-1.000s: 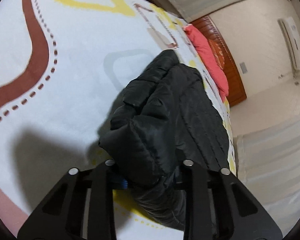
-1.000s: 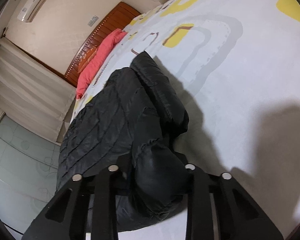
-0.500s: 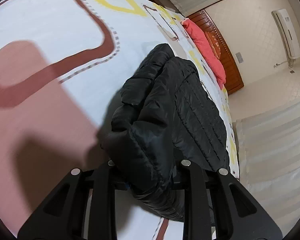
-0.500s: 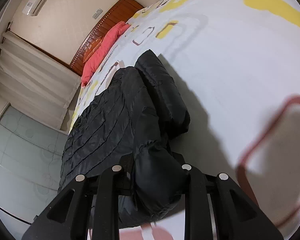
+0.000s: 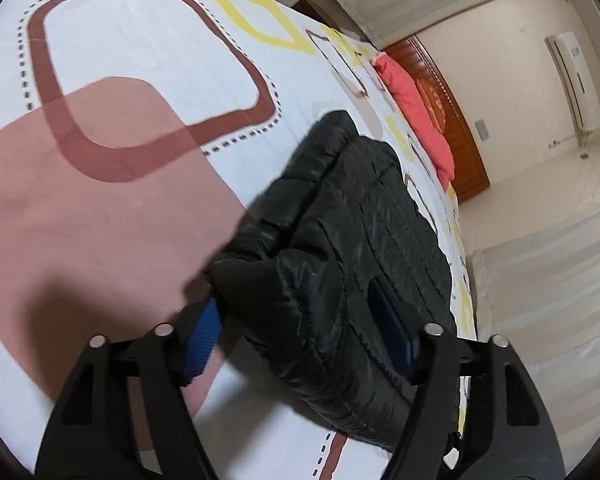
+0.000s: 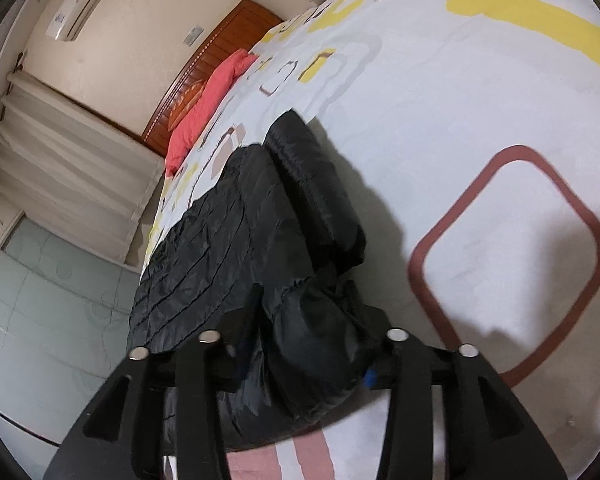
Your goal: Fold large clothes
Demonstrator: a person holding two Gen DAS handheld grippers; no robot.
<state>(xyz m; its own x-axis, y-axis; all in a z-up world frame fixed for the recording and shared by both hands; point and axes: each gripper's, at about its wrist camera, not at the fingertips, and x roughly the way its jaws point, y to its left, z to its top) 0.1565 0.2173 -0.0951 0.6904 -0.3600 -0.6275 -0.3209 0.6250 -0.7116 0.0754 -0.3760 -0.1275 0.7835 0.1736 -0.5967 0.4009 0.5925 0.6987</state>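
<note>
A black quilted puffer jacket (image 5: 360,216) lies folded on the patterned bedspread (image 5: 132,52); it also shows in the right wrist view (image 6: 236,240). My left gripper (image 5: 300,340) is open, its blue-padded fingers (image 5: 200,336) spread on either side of the jacket's near edge. My right gripper (image 6: 304,344) is open too, with a thick fold of the jacket still lying between its fingers.
The bedspread (image 6: 480,92) is white with brown, yellow and pink shapes. A red pillow (image 5: 418,108) and a wooden headboard (image 5: 456,120) are at the far end. Curtains (image 6: 72,168) and a tiled floor (image 6: 40,300) lie beyond the bed's edge.
Both grippers have opened and let go of the jacket's near edge. The jacket has come down onto the bedspread near the bed's foot.
</note>
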